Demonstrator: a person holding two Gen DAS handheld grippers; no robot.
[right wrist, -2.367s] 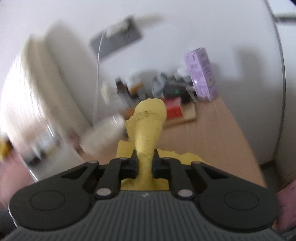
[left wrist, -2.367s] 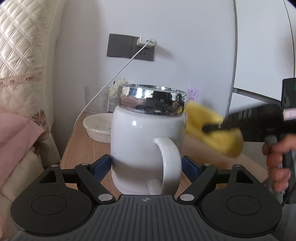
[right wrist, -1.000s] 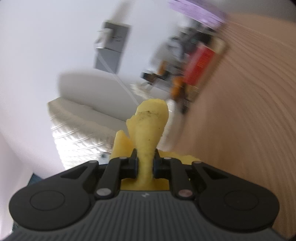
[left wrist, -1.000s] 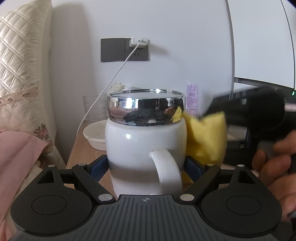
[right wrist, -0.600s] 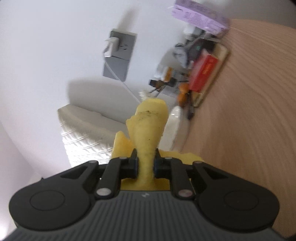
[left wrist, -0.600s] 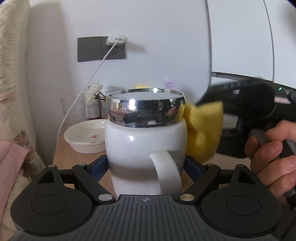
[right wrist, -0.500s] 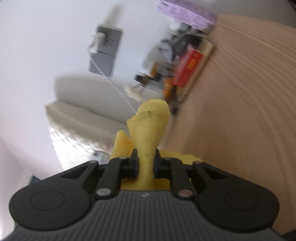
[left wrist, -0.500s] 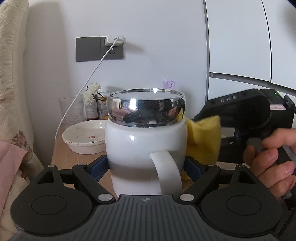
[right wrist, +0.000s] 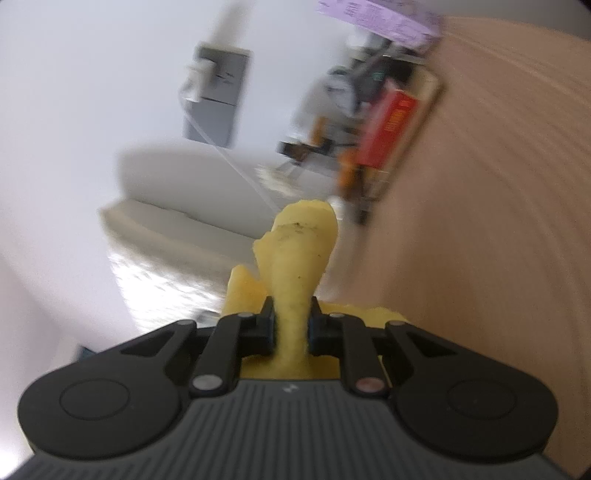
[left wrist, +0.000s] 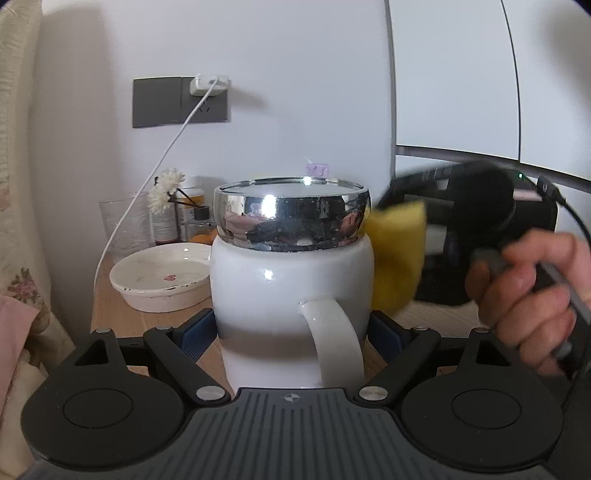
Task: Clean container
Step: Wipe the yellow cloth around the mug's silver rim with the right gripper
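Observation:
A white mug (left wrist: 280,295) with a shiny steel rim and a handle facing me stands between the blue pads of my left gripper (left wrist: 291,332), which is shut on its body. My right gripper (right wrist: 291,328) is shut on a yellow sponge (right wrist: 299,258). In the left wrist view the sponge (left wrist: 397,258) is pressed against the mug's right side just below the rim, with the right gripper and the holding hand (left wrist: 528,295) behind it. The mug does not show in the tilted, blurred right wrist view.
A white shallow dish (left wrist: 159,277) sits on the wooden table (left wrist: 118,317) left of the mug, with a glass (left wrist: 123,221), bottles and a white flower (left wrist: 166,188) behind. A charger cable (left wrist: 147,184) hangs from the wall socket. A purple box (right wrist: 380,14) and red box (right wrist: 388,129) stand further back.
The sponge has moved up along the mug's right side, from low beside the body to just under the steel rim. The left gripper keeps holding the mug.

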